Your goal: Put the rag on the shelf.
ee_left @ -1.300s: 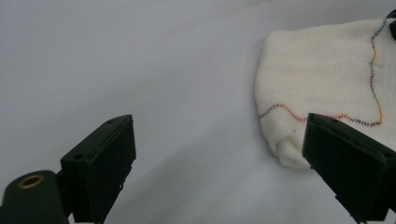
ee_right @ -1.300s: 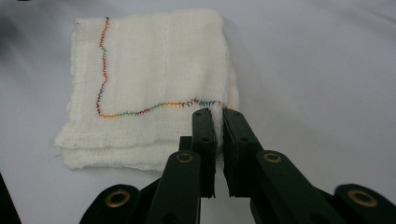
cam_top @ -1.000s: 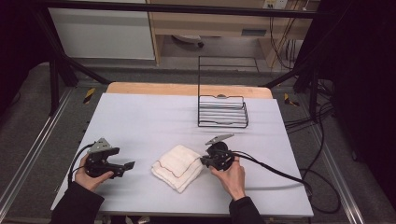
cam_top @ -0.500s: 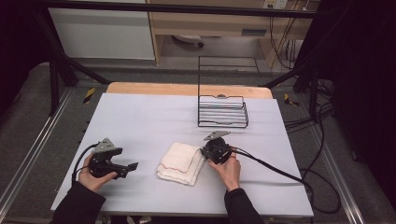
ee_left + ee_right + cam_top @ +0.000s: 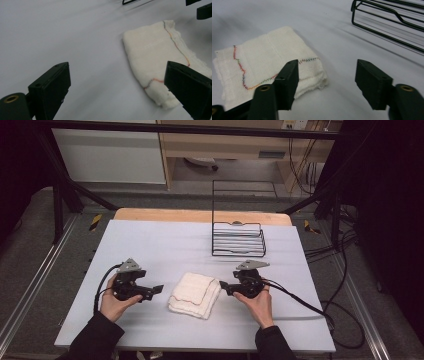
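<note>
Folded cloth (image 5: pixel 194 295) flat between both tools, left tool (image 5: pixel 156 290) and right tool (image 5: pixel 223 286) each agape, just opened

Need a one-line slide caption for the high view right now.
Folded white cloth lies between open left gripper and open right gripper, wire rack behind.

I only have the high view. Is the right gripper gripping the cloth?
Observer: No. The right gripper has just been opening its jaws; nothing is between them, and the cloth lies off to one side.
Operator: And the left one?
Observer: The left gripper is open too, with the cloth ahead of it, untouched.
Operator: Any marks on the cloth?
Observer: A wavy line of multicoloured stitching runs across its top layer.
</note>
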The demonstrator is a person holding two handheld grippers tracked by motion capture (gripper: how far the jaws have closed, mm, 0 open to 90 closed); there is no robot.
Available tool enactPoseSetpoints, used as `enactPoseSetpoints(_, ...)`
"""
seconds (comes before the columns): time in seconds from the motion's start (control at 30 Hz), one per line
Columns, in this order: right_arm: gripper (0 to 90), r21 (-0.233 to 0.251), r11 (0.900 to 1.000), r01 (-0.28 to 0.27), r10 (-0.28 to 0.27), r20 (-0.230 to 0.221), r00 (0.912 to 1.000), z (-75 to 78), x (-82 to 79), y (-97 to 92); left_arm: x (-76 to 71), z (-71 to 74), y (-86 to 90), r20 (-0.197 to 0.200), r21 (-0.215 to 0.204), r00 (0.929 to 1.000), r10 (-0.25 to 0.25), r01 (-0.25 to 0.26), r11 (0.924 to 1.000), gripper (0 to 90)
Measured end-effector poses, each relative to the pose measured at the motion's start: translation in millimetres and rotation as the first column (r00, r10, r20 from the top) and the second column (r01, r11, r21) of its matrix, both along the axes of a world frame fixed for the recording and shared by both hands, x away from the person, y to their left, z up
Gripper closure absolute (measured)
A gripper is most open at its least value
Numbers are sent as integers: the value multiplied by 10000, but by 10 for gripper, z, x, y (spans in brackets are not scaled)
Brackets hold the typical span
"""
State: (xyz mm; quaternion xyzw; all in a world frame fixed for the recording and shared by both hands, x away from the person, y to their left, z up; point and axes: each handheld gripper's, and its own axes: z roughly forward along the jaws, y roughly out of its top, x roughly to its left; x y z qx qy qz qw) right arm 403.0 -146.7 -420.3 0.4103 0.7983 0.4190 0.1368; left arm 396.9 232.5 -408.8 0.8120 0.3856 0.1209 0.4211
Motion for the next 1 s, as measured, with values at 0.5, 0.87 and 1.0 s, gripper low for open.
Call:
enactPoseSetpoints(0.5,94,578,9979,289,-266,-397,9989,-139,-124,-282,507,-138,-768,-611,1024,9974,388,-324,9942,268)
enactPoseSetpoints(0.87,82,774,9961,429,-393,-480,9981,-170,-100,-245,654,-328,-850,-1376,693,9901,261,-166,9975,580)
enactPoseSetpoints(1.0,80,725,9962,491,-445,-633,9970,-165,-61,-177,669,-349,-861,-1606,403,9869,166,-102,9991,668)
